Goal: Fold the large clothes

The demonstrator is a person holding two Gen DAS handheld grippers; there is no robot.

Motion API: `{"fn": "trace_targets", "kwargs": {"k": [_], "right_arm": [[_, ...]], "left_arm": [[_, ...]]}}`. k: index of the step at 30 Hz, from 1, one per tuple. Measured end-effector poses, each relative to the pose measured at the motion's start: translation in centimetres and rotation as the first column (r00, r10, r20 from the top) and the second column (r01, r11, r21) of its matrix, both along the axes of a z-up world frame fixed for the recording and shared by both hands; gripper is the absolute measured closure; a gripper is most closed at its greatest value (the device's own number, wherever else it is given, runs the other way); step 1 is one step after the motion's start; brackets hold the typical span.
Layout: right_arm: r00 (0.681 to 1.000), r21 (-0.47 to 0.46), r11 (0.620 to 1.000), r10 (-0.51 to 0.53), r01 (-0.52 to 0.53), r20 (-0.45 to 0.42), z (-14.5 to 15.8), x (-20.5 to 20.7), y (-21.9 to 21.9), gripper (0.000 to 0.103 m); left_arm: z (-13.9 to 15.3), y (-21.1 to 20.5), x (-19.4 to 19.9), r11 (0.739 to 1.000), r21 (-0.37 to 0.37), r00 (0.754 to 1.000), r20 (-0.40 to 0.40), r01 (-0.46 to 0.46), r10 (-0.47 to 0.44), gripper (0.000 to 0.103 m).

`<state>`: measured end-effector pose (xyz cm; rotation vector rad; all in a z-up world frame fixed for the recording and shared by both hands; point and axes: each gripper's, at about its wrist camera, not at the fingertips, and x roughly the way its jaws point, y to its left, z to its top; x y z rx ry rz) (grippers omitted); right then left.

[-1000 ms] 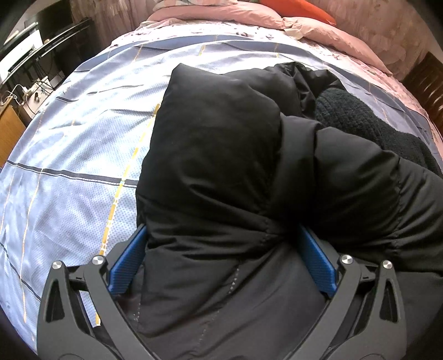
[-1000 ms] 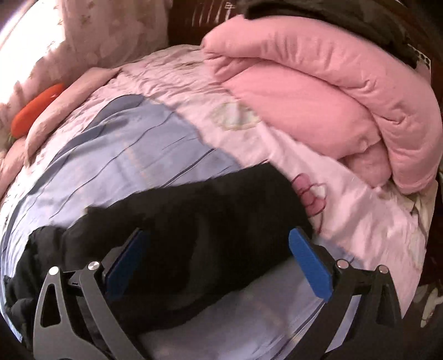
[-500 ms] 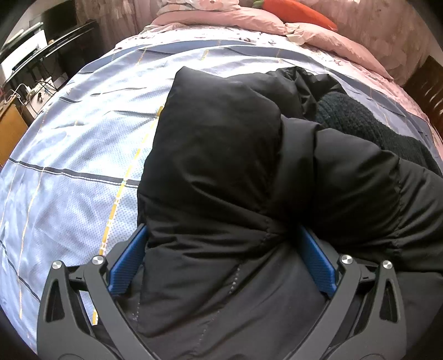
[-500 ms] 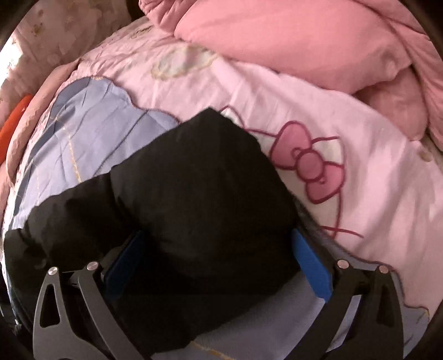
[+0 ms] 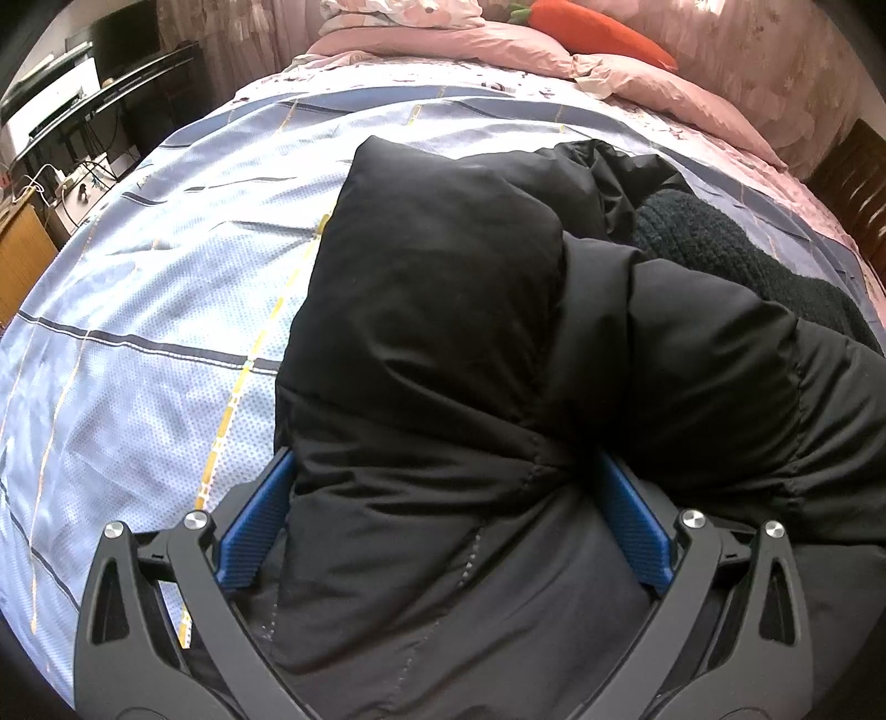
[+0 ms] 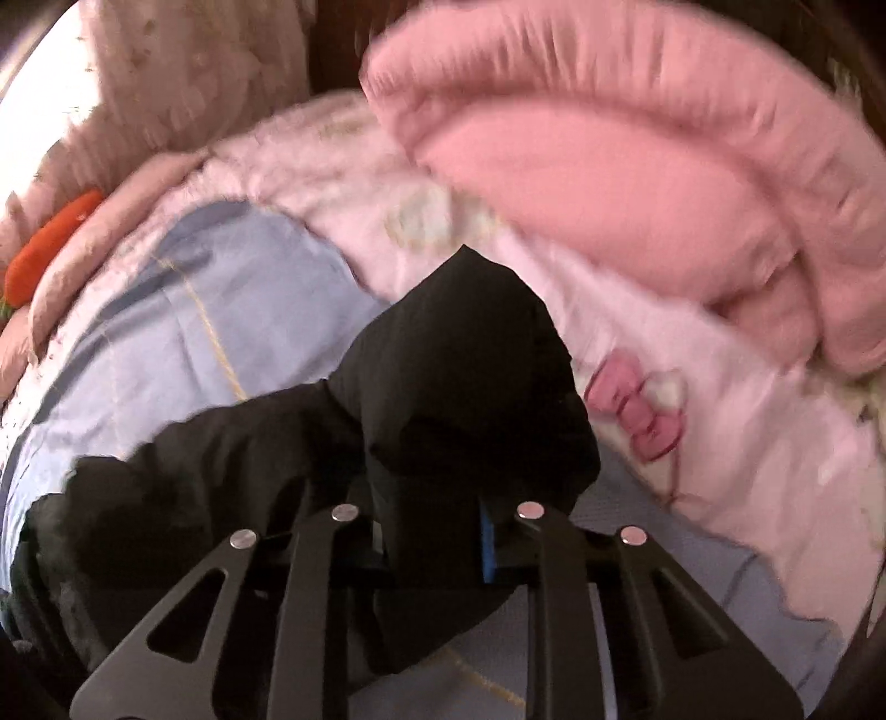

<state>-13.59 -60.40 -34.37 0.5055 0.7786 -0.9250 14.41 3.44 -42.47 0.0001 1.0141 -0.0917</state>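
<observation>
The right gripper [image 6: 429, 531] jaws just closed on the black jacket [image 6: 459, 387] (lifting it).

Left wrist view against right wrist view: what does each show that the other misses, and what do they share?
Only the left wrist view shows the left hand-held gripper with its jaws wide around a thick fold of the black puffer jacket, a dark knit garment beside it, and a desk past the bed.

Only the right wrist view shows the right hand-held gripper, whose jaws have just been closing, pinched on a jacket end, plus a folded pink quilt and a pink bow print.

Both show the jacket, the blue sheet and an orange carrot pillow.
</observation>
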Motion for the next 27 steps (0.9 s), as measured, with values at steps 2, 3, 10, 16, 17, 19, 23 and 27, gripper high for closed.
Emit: {"fn": "trace_targets", "kwargs": {"k": [2,3,10,16,17,19,23,27], "right_arm": [[0.995,-0.122,0.987,0.101,-0.103,-0.022,3.7,1.3,2.9,0.081],[0.990,-0.150,0.979,0.137,-0.139,-0.023,4.8,1.9,4.0,0.081],[0.830,-0.236,0.829,0.543,-0.507,0.127,14.8,8.6,18.8,0.081],[0.557,-0.097,0.584,0.804,-0.806,0.208,15.0,16.2,35.8,0.081],[0.509,-0.077,0.528,0.842,-0.846,0.178,13.8,17.0,40.3,0.081],[0.446,-0.057,0.451,0.892,-0.891,0.077,11.2,17.8,46.1,0.081],[0.408,0.141,0.403,0.913,-0.904,0.011,4.8,18.1,51.4,0.071],[0.440,0.347,0.379,0.891,-0.858,0.114,1.0,18.3,53.4,0.022]], "left_arm": [[0.0,0.0,0.0,1.000,-0.002,1.000,0.000,0.000,0.000,0.002],[0.0,0.0,0.0,1.000,-0.004,1.000,0.001,0.000,0.000,0.002],[0.0,0.3,0.1,1.000,-0.018,1.000,0.004,0.006,-0.006,0.002],[-0.1,0.4,0.2,1.000,-0.030,1.000,0.003,0.007,-0.007,0.002],[-0.1,0.4,0.2,0.999,-0.032,1.000,-0.002,0.005,-0.006,0.002],[-0.1,0.4,0.3,0.999,-0.036,1.000,-0.013,0.004,-0.005,0.002],[-0.2,0.6,0.6,0.999,-0.043,1.000,-0.016,0.008,-0.009,0.002],[-0.4,1.2,0.7,0.996,-0.089,1.000,-0.010,0.012,-0.013,0.002]]}}
